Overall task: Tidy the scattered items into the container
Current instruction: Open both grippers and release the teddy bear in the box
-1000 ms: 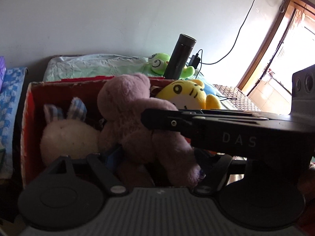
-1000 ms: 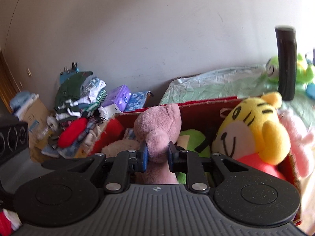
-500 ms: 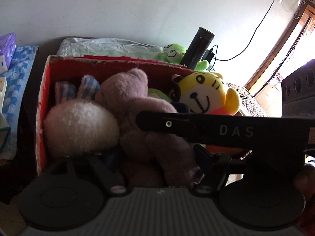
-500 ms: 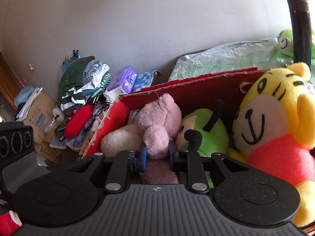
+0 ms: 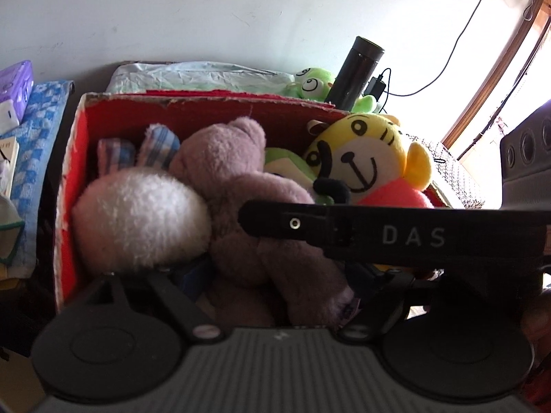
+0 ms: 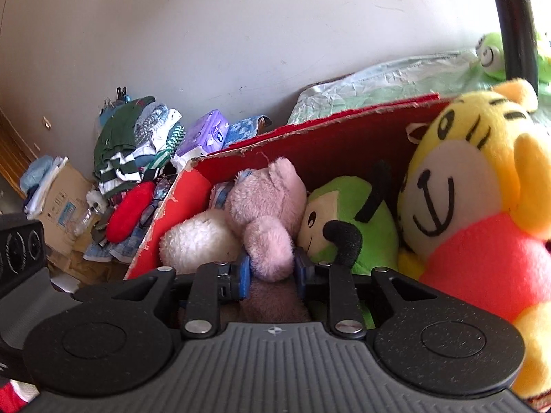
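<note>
Behind everything runs a plain pale wall (image 6: 241, 34), and the room in front of it is crowded with soft toys and laundry.

Nearest in the right wrist view, the right gripper (image 6: 272, 268) has its blue pads clamped on a limb of the pink teddy bear (image 6: 268, 213), one pad pressed to each side. The bear sits low inside the red cardboard box (image 6: 310, 127), leaning between a white fluffy toy (image 6: 199, 241) on one side and a green plush (image 6: 347, 216) on the other. A yellow tiger doll (image 6: 465, 199) with a coral body fills the end of the box beyond the green plush, its head above the rim.

In the left wrist view, the left gripper (image 5: 275, 275) has its fingers spread wide on either side of the bear's (image 5: 241, 189) lower body; the jaws are apart, and whether the pads touch the plush cannot be told. The right gripper's (image 5: 378, 230) black body crosses in front, just above the bear's legs.

Farther back, behind the box, lies a pale green crinkled cover (image 5: 193, 75) with a green frog toy (image 5: 313, 82) and a tall black flask (image 5: 358, 72) standing beside it. Off to the side, against the wall, sits a pile of folded clothes (image 6: 134, 144), a purple packet (image 6: 206, 134) and a red cushion (image 6: 129, 213).
</note>
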Action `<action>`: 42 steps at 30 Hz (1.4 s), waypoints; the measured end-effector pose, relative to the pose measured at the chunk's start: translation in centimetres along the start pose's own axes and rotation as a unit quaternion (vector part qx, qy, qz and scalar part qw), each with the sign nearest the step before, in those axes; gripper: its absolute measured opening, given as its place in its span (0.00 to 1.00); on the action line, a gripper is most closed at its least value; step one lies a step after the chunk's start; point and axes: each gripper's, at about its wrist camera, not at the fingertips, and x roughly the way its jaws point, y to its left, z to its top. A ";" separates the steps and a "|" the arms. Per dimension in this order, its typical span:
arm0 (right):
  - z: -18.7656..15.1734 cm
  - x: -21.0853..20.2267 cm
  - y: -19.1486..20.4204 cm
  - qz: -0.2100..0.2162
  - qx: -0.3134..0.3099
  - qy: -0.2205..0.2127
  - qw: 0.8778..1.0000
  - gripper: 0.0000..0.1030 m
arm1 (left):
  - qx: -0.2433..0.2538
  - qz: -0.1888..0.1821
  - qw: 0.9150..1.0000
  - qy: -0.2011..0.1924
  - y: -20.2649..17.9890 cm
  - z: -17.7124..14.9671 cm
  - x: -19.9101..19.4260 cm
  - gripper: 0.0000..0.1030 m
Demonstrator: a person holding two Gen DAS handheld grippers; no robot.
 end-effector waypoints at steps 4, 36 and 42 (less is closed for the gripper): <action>0.0 -0.8 -0.4 0.015 0.024 0.000 1.000 0.34 | 0.002 0.003 1.000 -0.005 -0.3 0.2 -0.5 0.82; -1.8 -5.1 -1.0 -0.021 0.028 -0.057 0.998 0.25 | 0.009 0.128 0.992 0.011 -3.3 0.7 -1.9 0.89; -2.4 -5.5 -1.0 -0.029 0.030 -0.061 0.997 0.25 | 0.002 0.159 0.987 0.022 -3.6 0.3 -1.6 0.92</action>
